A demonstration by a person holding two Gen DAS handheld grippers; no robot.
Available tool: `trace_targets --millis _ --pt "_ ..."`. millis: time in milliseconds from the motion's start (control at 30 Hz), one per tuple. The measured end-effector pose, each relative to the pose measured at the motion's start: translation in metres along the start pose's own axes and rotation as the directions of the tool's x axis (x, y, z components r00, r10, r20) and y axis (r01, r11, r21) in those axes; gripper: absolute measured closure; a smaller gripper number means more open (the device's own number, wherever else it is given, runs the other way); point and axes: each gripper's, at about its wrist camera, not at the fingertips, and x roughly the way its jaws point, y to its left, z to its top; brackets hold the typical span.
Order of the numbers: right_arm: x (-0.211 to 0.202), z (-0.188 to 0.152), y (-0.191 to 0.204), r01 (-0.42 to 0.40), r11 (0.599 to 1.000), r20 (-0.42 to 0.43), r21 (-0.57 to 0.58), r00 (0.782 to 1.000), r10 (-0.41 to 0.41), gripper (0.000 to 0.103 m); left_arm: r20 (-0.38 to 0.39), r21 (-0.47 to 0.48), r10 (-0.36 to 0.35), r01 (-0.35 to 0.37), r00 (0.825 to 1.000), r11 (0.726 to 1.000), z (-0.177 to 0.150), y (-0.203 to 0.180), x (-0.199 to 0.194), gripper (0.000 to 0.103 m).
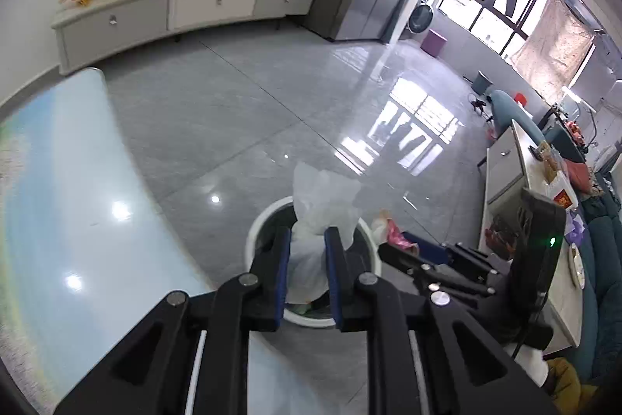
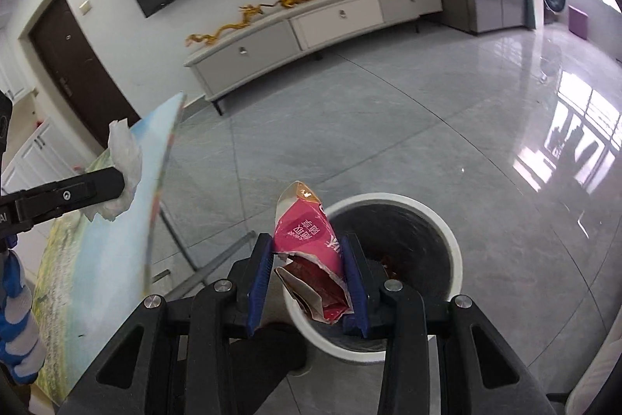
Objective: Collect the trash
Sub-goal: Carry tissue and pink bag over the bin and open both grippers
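Both hands over bin (image 2: 392,275), floor beside table (image 1: 77,220) edge. My left gripper (image 1: 307,244) clamped on tissue (image 1: 318,220), hanging over bin mouth. My right gripper (image 2: 307,259) clamped on pink wrapper (image 2: 311,251), its lower end just above near rim. Risks: tissue light, may cling to pads or drift past rim on release. Wrapper sits at rim edge, could tip outside onto floor. Bin contents dark, fill level unclear.
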Motion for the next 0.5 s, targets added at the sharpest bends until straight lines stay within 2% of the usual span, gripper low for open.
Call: trace_targets --millis 100,167,233,300,500 --pt "0.011 0.002 -0.022 0.02 0.999 -0.01 0.033 1.0 -0.019 0.066 -0.042 -0.009 -0.024 0.024 0.999 1.0 0.009 -0.007 0.033 0.081" --pt "0.017 0.0 -0.027 0.032 0.998 -0.016 0.048 0.999 -0.031 0.066 -0.067 -0.022 -0.03 0.029 0.997 0.999 0.011 -0.008 0.051 0.07" --pt "0.024 -0.001 -0.034 0.044 0.997 -0.026 0.063 0.999 -0.043 0.059 -0.083 -0.044 -0.04 0.037 0.996 0.998 0.013 -0.008 0.065 0.042" --pt "0.031 -0.004 -0.045 0.065 0.995 -0.039 0.076 0.997 -0.062 0.055 -0.086 -0.051 -0.048 0.044 0.995 0.998 0.013 -0.007 0.07 0.041" --pt "0.032 -0.012 -0.05 0.073 0.992 -0.059 0.102 0.996 -0.067 0.053 -0.109 -0.041 -0.037 0.032 0.993 0.999 0.005 -0.006 0.073 0.041"
